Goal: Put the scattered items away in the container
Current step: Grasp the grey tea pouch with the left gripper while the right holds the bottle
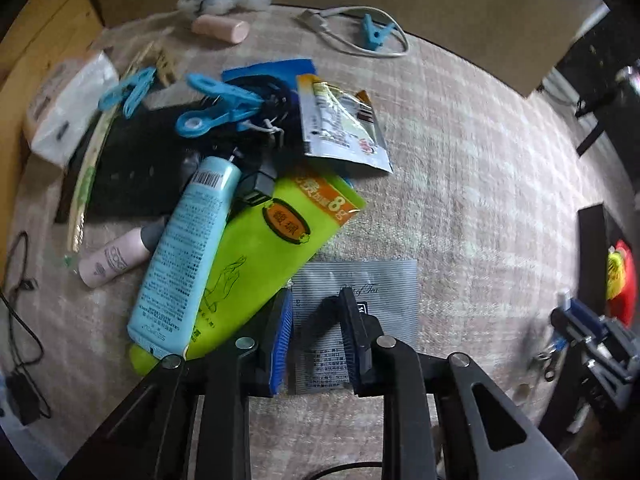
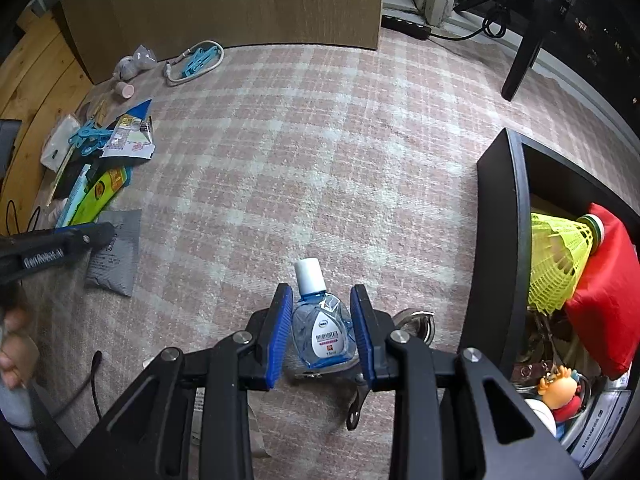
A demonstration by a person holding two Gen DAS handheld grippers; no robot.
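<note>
One black container (image 2: 500,216) sat at right; one grey sachet (image 1: 360,280), lower centre, lay flat under the left gripper (image 1: 320,316), jaws parted, empty. The down-tilted right gripper (image 2: 322,312) clasped one eye-drop bottle (image 2: 322,328).

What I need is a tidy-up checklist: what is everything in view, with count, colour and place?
eye-drop bottle: 1, clear blue, gripped
sachet: 1, grey, on carpet below left gripper
pouch: 1, lime green, in pile
tube: 1, light blue, on pouch
pegs: 3, blue, two in pile, one by cable
cable: 1, white, far edge
container: 1, black, right side
shuttlecock: 1, yellow, in container
left gripper: black, open
right gripper: black, shut on bottle
</note>
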